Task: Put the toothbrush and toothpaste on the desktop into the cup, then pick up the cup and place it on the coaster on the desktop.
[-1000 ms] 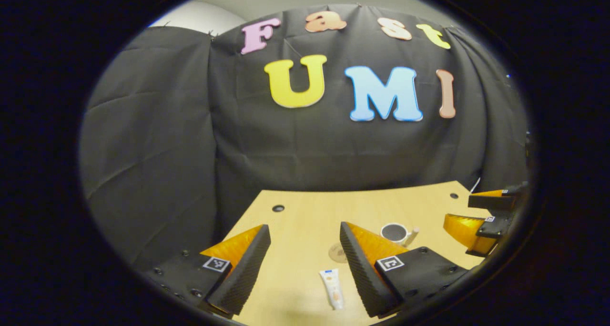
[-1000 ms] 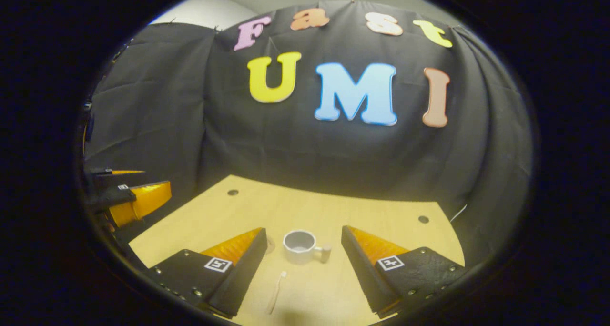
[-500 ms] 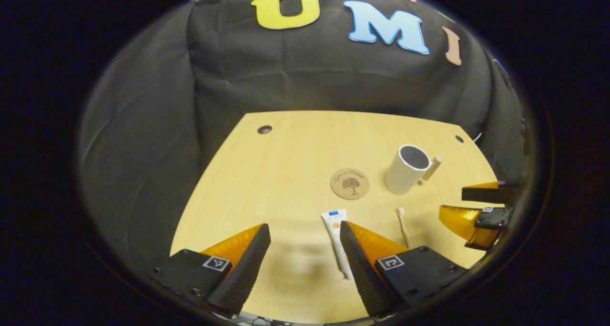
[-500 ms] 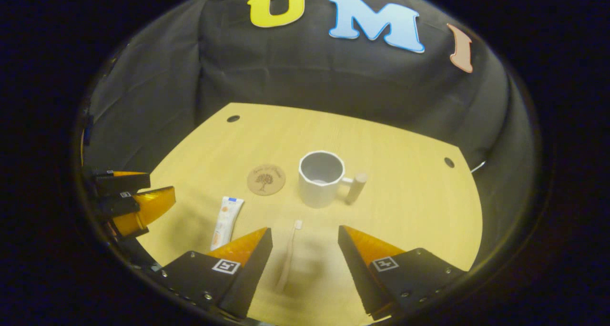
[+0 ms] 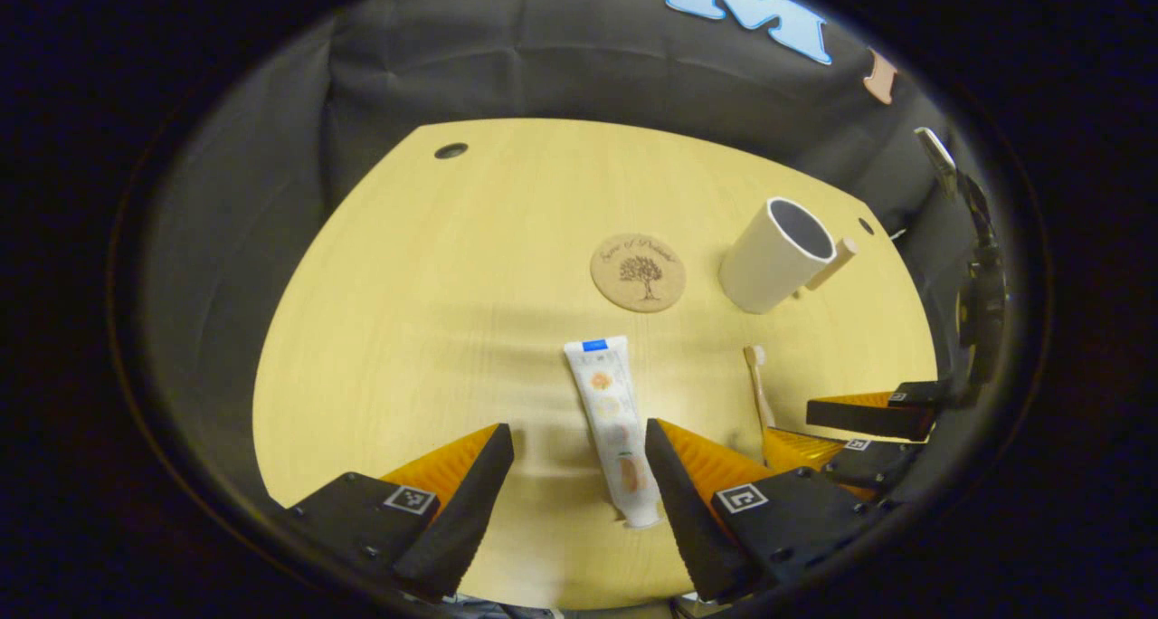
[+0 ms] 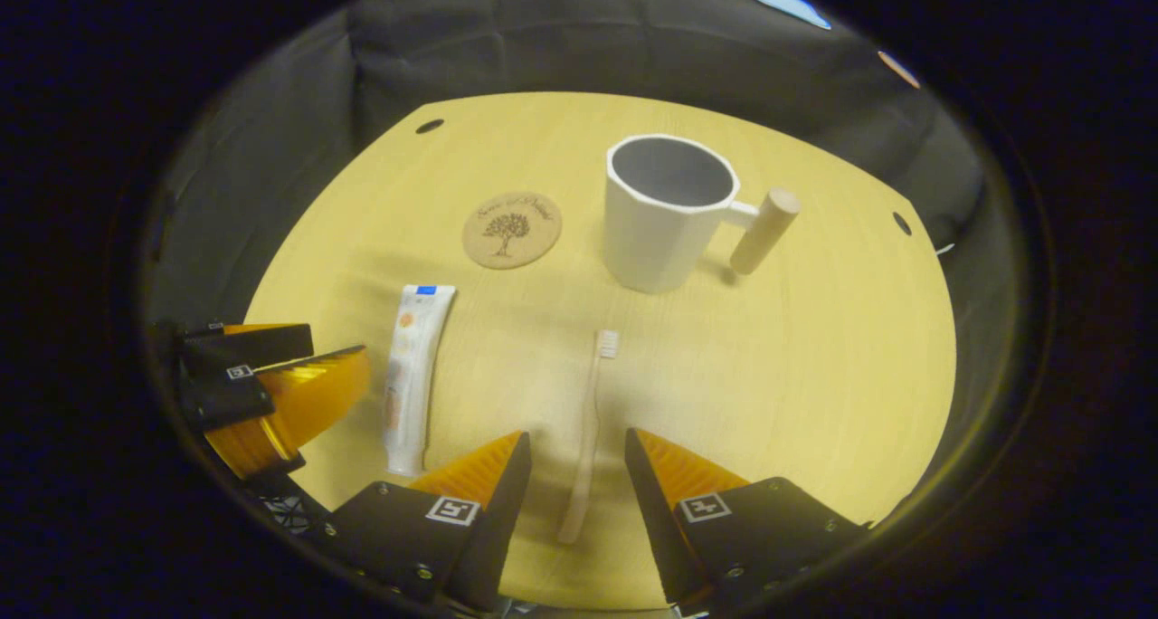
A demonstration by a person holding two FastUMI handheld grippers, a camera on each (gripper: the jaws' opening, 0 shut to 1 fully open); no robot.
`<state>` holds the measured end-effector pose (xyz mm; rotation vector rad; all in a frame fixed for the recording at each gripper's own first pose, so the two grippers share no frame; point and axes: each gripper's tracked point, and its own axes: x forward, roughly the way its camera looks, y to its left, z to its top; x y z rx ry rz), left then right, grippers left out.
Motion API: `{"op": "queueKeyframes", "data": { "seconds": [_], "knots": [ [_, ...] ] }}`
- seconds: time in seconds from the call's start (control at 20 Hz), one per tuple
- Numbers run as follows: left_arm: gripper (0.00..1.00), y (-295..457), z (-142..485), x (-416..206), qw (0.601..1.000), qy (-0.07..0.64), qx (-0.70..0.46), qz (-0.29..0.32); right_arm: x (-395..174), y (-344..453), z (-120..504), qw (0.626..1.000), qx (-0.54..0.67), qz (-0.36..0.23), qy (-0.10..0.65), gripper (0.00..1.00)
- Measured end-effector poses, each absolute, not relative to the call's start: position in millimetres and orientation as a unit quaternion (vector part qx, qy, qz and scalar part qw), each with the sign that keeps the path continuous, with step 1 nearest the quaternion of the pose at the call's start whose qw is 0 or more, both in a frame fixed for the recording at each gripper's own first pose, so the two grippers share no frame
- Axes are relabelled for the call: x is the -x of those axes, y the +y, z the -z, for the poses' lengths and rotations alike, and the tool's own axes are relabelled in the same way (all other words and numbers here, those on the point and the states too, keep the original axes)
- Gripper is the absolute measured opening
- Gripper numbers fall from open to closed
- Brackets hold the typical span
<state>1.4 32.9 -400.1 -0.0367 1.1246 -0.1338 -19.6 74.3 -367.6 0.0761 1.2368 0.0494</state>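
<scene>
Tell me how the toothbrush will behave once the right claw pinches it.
The toothbrush lies flat on the table, thin and narrow, so it is probably light and stiff. Its slim handle sits between the fingers of the open right claw; gripped near its end, it may pivot. It looks unlikely to roll.

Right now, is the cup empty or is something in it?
Empty. The white cup stands upright, its inside bare; toothbrush and toothpaste tube lie on the desktop.
</scene>
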Motion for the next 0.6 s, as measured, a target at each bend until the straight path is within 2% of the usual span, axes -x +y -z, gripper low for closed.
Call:
{"op": "queueKeyframes", "data": {
  "seconds": [0.15, 0.2, 0.4, 0.45, 0.5, 0.6],
  "knots": [
    [0.99, 28.7, 415.7, 4.5, 0.827, 0.559, 0.019, 0.058, 20.8, 70.6, 377.2, 0.803, -0.047, -0.013, 0.594, 0.65],
    [0.96, 26.1, 418.3, 3.5, 0.824, 0.563, 0.027, 0.056, 20.5, 70.6, 378.5, 0.801, -0.049, -0.013, 0.597, 0.65],
    [0.96, 19.8, 435.6, 6.9, 0.81, 0.585, 0.028, 0.044, 23.0, 72.1, 388.0, 0.792, -0.04, -0.019, 0.608, 0.65],
    [1.0, 19.5, 440.5, 6.7, 0.807, 0.589, 0.024, 0.04, 24.3, 72.6, 391.0, 0.79, -0.038, -0.021, 0.612, 0.65],
    [0.97, 18.6, 443.9, 7.1, 0.804, 0.593, 0.025, 0.037, 24.6, 73.1, 392.5, 0.788, -0.038, -0.023, 0.614, 0.65],
    [0.97, 22.4, 448.3, 11.9, 0.797, 0.604, 0.019, 0.024, 24.5, 70.6, 396.5, 0.787, -0.032, -0.023, 0.616, 0.65]
  ]
}}
